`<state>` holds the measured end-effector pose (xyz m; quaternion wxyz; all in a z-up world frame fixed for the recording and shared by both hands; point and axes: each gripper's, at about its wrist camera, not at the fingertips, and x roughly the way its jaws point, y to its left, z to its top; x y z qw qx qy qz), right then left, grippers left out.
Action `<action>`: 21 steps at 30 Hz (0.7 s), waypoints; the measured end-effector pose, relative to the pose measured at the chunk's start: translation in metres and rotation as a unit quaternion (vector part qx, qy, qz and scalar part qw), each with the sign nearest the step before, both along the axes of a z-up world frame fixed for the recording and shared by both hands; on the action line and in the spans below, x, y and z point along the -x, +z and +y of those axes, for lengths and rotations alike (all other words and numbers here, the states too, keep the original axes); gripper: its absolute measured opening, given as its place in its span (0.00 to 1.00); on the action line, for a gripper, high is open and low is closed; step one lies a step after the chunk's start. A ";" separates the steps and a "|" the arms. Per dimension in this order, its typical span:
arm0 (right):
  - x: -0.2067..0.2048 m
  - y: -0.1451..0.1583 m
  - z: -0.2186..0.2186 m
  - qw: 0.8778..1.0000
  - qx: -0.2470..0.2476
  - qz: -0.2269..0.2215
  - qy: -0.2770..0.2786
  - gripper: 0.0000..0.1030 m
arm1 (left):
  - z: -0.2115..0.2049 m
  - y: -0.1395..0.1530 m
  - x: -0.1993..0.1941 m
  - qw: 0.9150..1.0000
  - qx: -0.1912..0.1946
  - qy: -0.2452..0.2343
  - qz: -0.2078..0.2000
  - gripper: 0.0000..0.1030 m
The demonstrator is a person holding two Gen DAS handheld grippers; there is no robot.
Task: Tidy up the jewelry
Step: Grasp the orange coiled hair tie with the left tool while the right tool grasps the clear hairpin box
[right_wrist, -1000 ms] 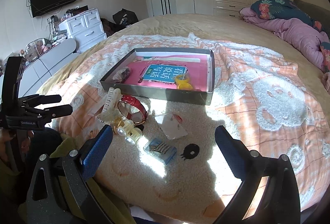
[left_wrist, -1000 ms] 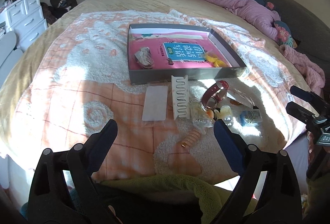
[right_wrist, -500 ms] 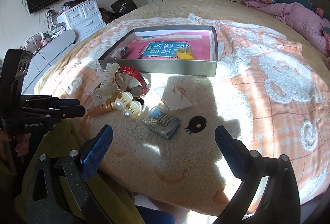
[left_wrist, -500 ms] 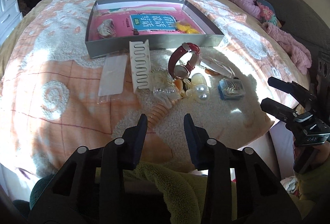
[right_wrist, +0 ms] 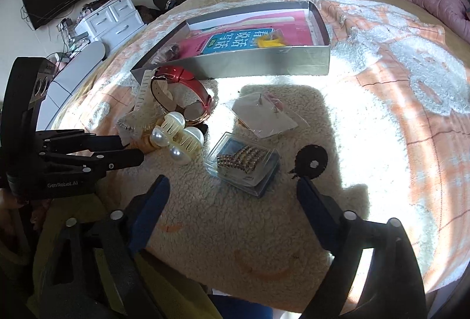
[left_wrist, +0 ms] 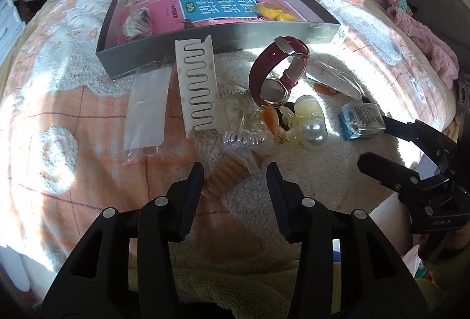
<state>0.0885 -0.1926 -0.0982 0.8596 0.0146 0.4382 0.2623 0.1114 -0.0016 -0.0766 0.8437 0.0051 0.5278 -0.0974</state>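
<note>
Jewelry spread on the bed, both grippers hovering, nothing held.

Left wrist view: your left gripper point(left_wrist: 235, 175) has its jaws partly apart astride the orange spiral hair tie point(left_wrist: 224, 179), not clamping it; the red watch point(left_wrist: 277, 72) stands before the grey box point(left_wrist: 223, 37).
Right wrist view: your right gripper point(right_wrist: 233, 187) is spread wide before the clear rhinestone case point(right_wrist: 242, 162).

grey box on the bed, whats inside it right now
Inside the grey box lie a pink book flat on the bottom, a small clear bag of jewelry and yellow pieces. Whatever is under the book is covered.
</note>
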 end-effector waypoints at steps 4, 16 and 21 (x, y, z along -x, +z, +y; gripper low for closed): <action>-0.007 -0.002 0.003 1.000 0.004 -0.022 -0.004 0.62 | -0.002 -0.009 -0.008 1.000 0.007 -0.005 0.018 0.34; 0.001 0.009 -0.019 0.999 0.004 -0.041 0.005 0.50 | -0.010 0.011 0.012 0.999 0.009 -0.026 -0.033 0.10; 0.007 0.024 -0.034 0.998 0.001 -0.060 -0.009 0.50 | -0.004 0.028 0.033 0.998 0.027 -0.021 -0.058 0.10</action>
